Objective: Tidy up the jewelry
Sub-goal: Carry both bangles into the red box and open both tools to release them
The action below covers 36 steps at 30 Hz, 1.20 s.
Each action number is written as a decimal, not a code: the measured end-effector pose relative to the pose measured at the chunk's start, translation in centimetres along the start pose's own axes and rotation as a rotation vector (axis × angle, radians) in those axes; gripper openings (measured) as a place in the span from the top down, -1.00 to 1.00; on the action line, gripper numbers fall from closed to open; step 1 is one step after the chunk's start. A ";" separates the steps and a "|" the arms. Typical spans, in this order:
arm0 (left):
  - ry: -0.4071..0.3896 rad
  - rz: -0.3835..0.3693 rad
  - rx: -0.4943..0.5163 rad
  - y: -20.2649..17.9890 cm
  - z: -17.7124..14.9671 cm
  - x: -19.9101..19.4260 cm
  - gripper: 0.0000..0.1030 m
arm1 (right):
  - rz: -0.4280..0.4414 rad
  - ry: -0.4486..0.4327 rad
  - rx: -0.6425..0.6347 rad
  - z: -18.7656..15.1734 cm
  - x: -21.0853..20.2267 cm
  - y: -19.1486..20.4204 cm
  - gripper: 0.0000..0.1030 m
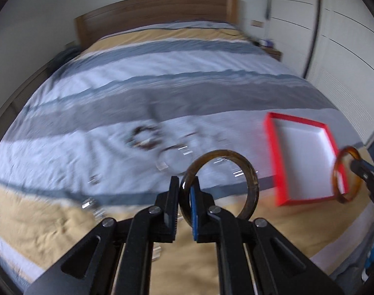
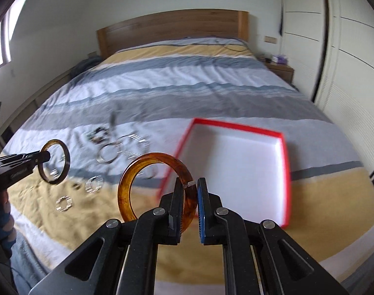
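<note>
the left gripper (image 1: 185, 196) pinches a dark brown bangle (image 1: 248, 172) above the striped bedspread (image 1: 162, 93). the right gripper (image 2: 189, 201) pinches an amber bangle (image 2: 128, 184) beside the red-rimmed box (image 2: 286, 172), which lies on the bedspread. motion blur smears the loose bracelets (image 2: 110, 154) farther back on the bedspread; their details are unreadable.

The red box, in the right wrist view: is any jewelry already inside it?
No: the red box shows only its bare white bottom, and both bangles are held above the bed.
</note>
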<state>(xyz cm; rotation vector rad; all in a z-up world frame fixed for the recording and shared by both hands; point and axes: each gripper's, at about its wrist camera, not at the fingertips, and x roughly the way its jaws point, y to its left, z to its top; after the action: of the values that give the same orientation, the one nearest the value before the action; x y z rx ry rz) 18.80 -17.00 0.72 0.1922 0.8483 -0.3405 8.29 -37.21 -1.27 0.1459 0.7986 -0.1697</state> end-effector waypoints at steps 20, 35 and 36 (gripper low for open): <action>0.226 -0.104 0.165 -17.9 0.7 14.9 0.84 | -0.014 0.245 -0.175 5.0 19.0 -12.6 0.80; 0.094 -0.190 0.080 -15.2 2.9 7.1 0.47 | -0.077 0.140 -0.150 6.8 11.5 -13.4 0.42; 0.075 -0.190 0.082 -14.7 3.0 6.0 0.47 | -0.079 0.123 -0.142 7.2 10.0 -13.4 0.41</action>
<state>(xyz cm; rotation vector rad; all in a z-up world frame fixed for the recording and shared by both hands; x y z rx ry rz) 19.10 -32.89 -2.39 0.2018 0.9297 -0.5493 17.44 -52.60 -4.38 -0.0101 0.9365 -0.1792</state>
